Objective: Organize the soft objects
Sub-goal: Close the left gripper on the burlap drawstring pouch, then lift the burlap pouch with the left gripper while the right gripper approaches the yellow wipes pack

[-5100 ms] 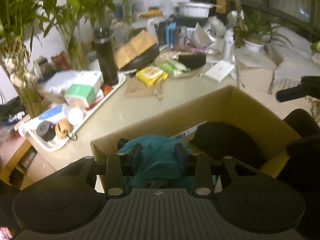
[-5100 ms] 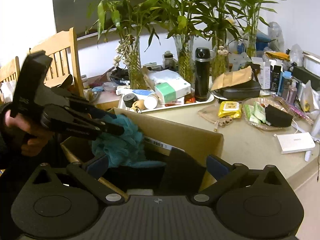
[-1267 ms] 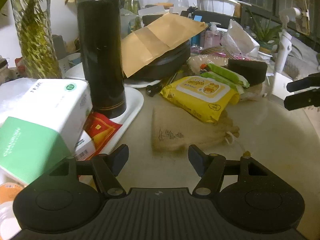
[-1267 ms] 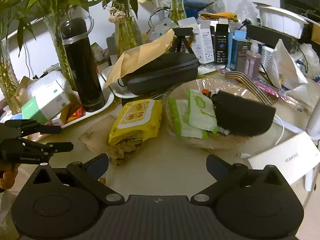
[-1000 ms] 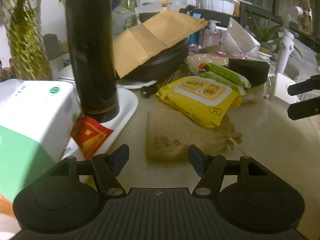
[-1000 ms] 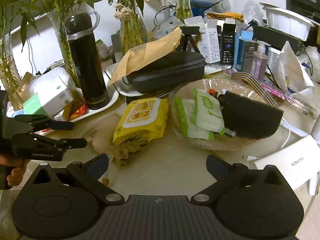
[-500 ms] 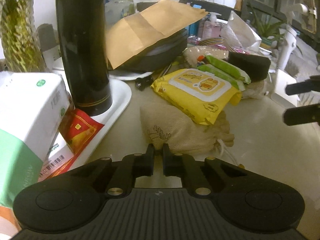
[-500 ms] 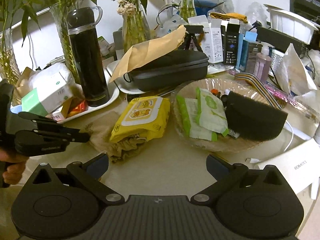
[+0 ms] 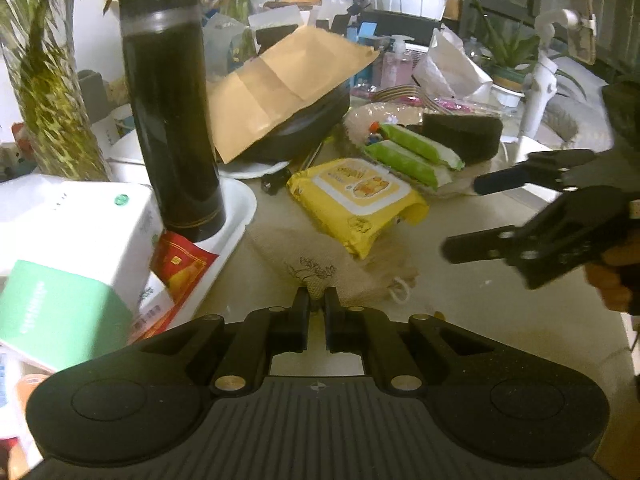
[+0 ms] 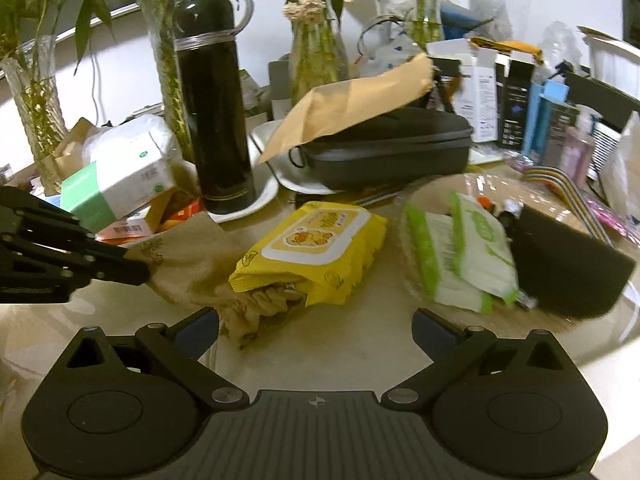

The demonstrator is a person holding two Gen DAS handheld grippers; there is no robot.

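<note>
A tan drawstring cloth pouch [image 9: 320, 264] lies on the beige table, partly under a yellow wet-wipes pack [image 9: 356, 196]. My left gripper [image 9: 317, 300] is shut on the pouch's near edge, pinching a fold of cloth. In the right wrist view the pouch [image 10: 192, 268] has its left corner held by the left gripper [image 10: 136, 270]. My right gripper [image 10: 316, 328] is open and empty, just in front of the wipes pack [image 10: 312, 248]; it also shows at the right of the left wrist view [image 9: 468, 216].
A black flask [image 9: 172, 120] stands on a white tray [image 9: 236, 216] beside a tissue box [image 9: 76, 240]. A black case [image 10: 392, 148] under a brown envelope [image 10: 352, 100], green wipe packs [image 10: 460, 252] and a black pouch [image 10: 568, 272] on a plate lie behind. Vases of bamboo line the back.
The left gripper moved forward to the pouch and closed on its near edge. The right gripper came closer to the wipes pack and stayed open.
</note>
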